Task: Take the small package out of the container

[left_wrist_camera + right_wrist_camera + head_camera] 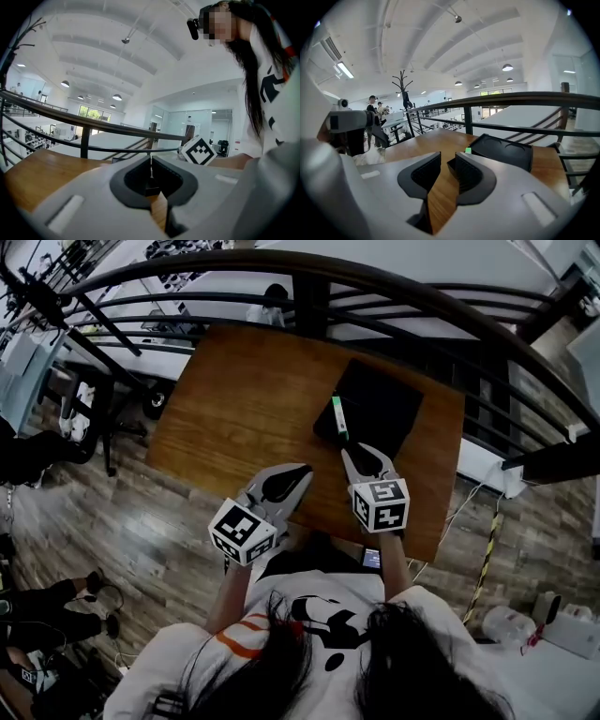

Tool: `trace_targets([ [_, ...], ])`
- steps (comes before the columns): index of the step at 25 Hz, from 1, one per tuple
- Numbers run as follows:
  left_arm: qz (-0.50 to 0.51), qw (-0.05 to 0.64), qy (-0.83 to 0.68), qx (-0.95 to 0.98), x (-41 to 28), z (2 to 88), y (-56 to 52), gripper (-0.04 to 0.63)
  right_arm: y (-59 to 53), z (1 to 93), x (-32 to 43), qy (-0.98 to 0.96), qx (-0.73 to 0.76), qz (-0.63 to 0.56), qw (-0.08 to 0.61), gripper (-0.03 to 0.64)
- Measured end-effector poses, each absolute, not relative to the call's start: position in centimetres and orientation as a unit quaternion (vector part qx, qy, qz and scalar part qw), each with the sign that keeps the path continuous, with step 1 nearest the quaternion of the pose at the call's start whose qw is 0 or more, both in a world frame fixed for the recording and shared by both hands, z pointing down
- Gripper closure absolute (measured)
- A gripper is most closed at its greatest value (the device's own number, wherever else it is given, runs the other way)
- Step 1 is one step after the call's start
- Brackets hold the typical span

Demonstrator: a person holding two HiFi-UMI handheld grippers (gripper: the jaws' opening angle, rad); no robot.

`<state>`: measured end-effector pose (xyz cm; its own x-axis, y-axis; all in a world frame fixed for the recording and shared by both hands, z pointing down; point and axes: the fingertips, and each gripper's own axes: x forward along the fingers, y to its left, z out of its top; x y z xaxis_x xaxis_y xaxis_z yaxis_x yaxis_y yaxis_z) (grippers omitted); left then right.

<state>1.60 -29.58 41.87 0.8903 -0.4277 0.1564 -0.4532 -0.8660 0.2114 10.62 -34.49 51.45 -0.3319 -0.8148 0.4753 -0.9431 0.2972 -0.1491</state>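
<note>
Small package point(339, 416) at container point(389, 395) edge; right gripper point(367, 456) aimed there, fingers apart; left gripper point(302, 470) fingers together.

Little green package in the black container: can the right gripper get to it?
Probably yes. The right gripper, jaws apart, points toward the small green package at the near edge of the black plastic container, with only bare brown wooden table between them.
</note>
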Motion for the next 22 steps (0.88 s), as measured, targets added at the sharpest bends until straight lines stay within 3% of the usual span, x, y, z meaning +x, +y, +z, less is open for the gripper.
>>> trace_targets([
  [9, 0.079, 0.137, -0.244, 0.957, 1.5, 44.2, -30.9, 0.595, -39.9, 57.5, 12.0, -0.782, 0.544, 0.237, 0.191, 0.430],
  [22, 0.103, 0.154, -0.274, 0.944, -0.4, 45.7, -32.0, 0.595, -43.4, 63.9, 12.1, -0.755, 0.534, 0.270, 0.268, 0.411],
])
